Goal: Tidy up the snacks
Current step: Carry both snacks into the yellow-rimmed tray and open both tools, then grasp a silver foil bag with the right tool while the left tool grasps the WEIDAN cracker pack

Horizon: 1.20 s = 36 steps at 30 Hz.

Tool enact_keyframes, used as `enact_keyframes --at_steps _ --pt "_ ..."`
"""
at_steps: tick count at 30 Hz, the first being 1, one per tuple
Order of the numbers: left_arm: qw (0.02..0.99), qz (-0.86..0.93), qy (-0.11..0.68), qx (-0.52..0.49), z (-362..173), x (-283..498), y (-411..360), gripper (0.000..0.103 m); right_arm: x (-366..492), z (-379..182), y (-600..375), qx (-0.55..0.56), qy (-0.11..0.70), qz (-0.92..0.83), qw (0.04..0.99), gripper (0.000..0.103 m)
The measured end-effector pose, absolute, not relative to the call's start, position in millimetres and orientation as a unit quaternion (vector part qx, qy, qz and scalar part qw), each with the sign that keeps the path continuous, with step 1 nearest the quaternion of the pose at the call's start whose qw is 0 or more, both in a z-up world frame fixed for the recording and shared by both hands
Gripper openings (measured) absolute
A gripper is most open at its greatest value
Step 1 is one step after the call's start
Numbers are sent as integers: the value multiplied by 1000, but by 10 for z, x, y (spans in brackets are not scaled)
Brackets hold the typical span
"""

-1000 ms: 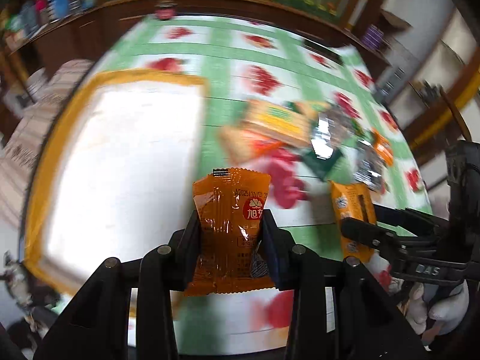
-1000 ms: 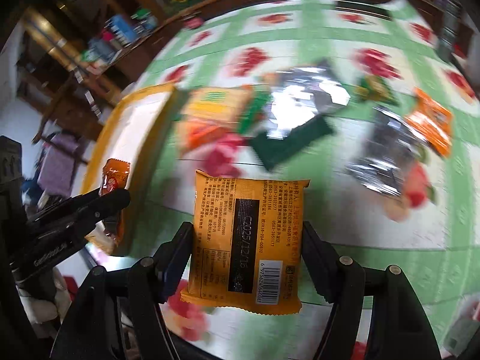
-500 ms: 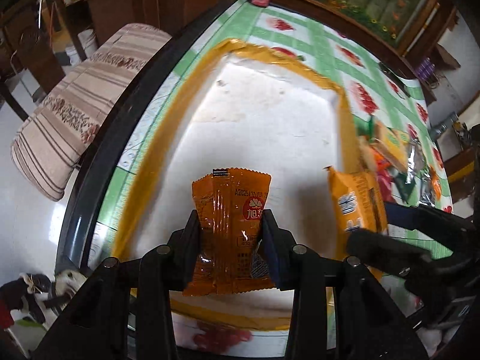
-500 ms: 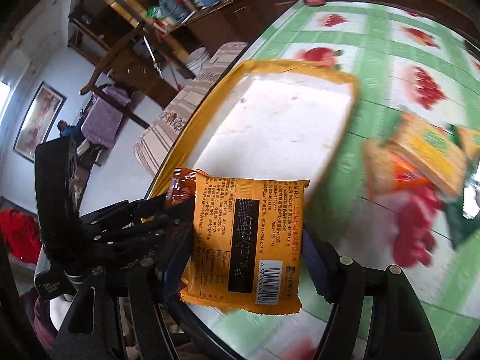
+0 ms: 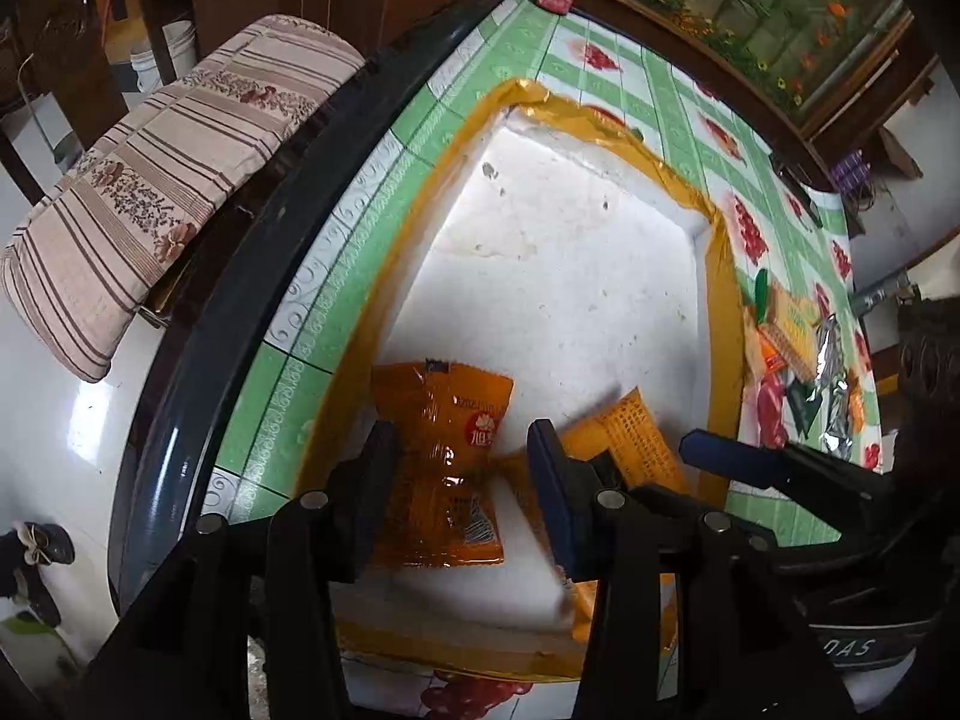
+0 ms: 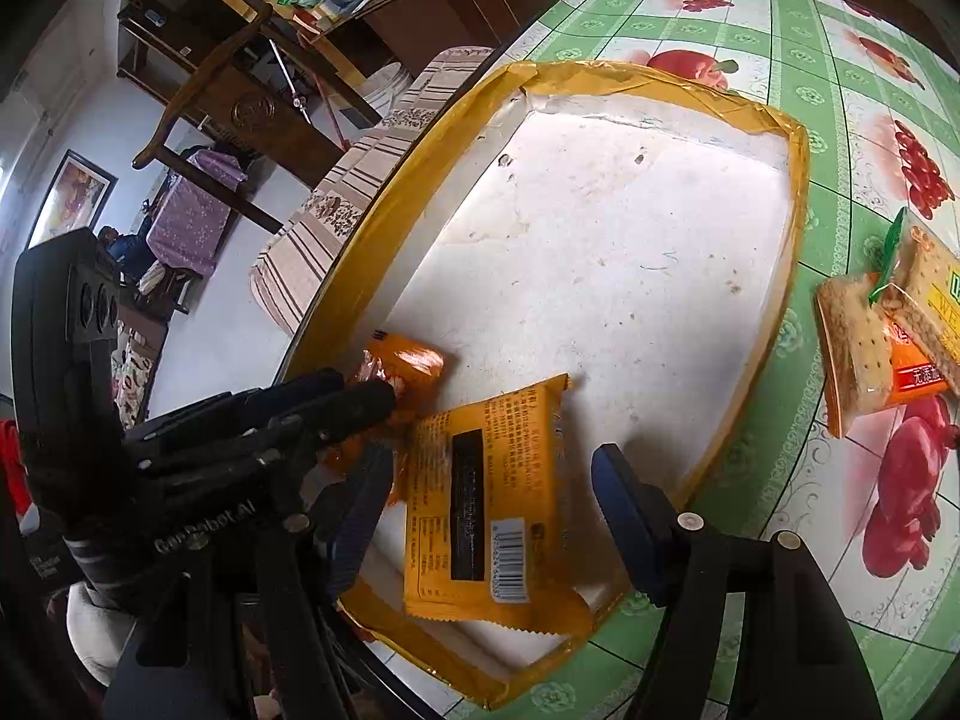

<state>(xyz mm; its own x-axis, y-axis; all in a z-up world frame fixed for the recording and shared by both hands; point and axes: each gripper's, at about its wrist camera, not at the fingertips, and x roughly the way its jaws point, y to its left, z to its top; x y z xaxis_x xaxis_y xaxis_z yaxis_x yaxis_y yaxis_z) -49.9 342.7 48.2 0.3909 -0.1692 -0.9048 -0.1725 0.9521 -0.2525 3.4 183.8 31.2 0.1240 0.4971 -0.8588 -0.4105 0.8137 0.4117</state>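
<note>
Foam tray (image 5: 576, 276): white, edged in yellow tape, set at the table's near-left corner; taken as the landmark for all that follows
Orange packet (image 5: 447, 456): lying on the tray floor in the near-left corner, long axis running away from the camera, between the fingers of the left gripper (image 5: 459, 480)
Left jaws: spread wide, clear of the packet on both sides as far as can be judged; nothing is held
Yellow packet (image 6: 489, 498): flat on the tray floor at the near edge, barcode side up, just right of the orange packet and overlapping its corner
Right gripper (image 6: 486, 510): jaws wide apart, straddling the yellow packet without contact; nothing is held
Loose snacks (image 6: 882, 330): heaped on the tablecloth (image 6: 840, 228) beyond the tray's right wall
Key relation: the heap lies right of the tray, so the right gripper is judged nearer for the coming pick
</note>
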Motion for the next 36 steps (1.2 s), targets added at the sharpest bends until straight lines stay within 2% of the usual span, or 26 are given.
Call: enact_keyframes --at_steps 4,7,9,10,13,16,20,27,31,36 --pt "832 11 532 -156 681 -569 3409 43 -13 453 1789 21 569 301 765 70" --pt "841 21 518 -155 842 -660 3343 43 -86 744 1644 -1 517 294 804 70" --pt "848 25 504 -162 972 -774 3286 43 -133 966 1452 -23 465 265 844 75" --pt "852 24 497 -165 1033 -844 3255 43 -116 1019 1347 -24 453 254 854 83" --pt "859 31 486 -159 1157 -1074 3182 44 113 989 1065 -23 471 226 852 85" --pt "860 51 482 -160 1224 -1300 3169 44 510 840 671 17 512 181 840 81" --pt "861 83 472 -171 1278 -1528 3179 44 871 711 399 1 506 132 852 68" --pt "863 100 461 -183 1321 -1682 3076 44 1157 379 412 -17 534 126 836 65" --pt "865 92 458 -183 1328 -1689 2972 44 992 372 511 -49 545 164 821 67" --pt "866 74 456 -192 1331 -1677 2843 44 627 271 522 -37 575 208 791 62"
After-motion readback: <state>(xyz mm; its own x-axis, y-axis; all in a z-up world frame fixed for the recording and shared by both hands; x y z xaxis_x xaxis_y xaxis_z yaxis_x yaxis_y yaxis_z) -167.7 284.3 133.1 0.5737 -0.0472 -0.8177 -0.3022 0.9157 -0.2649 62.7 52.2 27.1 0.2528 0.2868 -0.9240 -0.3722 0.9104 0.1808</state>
